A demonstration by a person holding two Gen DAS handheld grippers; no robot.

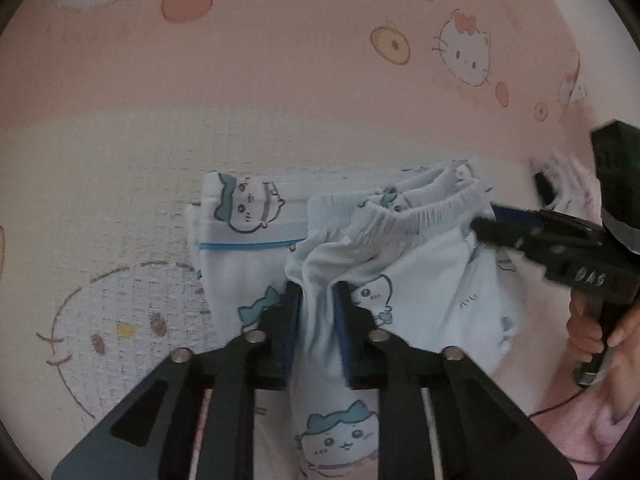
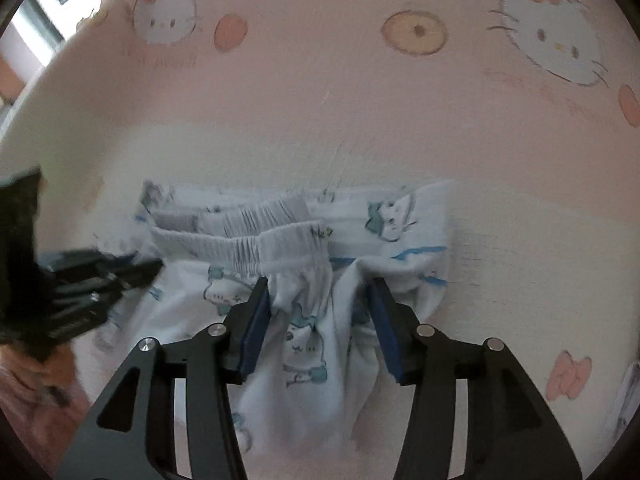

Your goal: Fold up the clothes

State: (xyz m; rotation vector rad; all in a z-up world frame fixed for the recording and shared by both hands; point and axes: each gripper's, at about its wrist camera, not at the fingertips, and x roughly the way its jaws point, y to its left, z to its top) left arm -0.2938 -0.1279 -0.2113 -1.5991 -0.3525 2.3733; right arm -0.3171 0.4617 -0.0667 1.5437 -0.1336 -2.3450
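We see white cartoon-print cotton shorts (image 1: 420, 280) raised just above a pink cartoon-print bedsheet (image 1: 280, 80); the left hand-held gripper (image 1: 318, 292) and right hand-held gripper (image 2: 320, 292) each pinch bunched fabric, presumably keeping the elastic waistband (image 2: 256, 248) spread for folding.

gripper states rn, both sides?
Left gripper: shut on the white printed shorts.
Right gripper: around a bunch of the shorts, fingers apart; grip cannot be told.

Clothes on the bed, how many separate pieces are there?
2. A folded white garment lies flat at the back; the white shorts are bunched on top, held by both tools. More may be hidden underneath.
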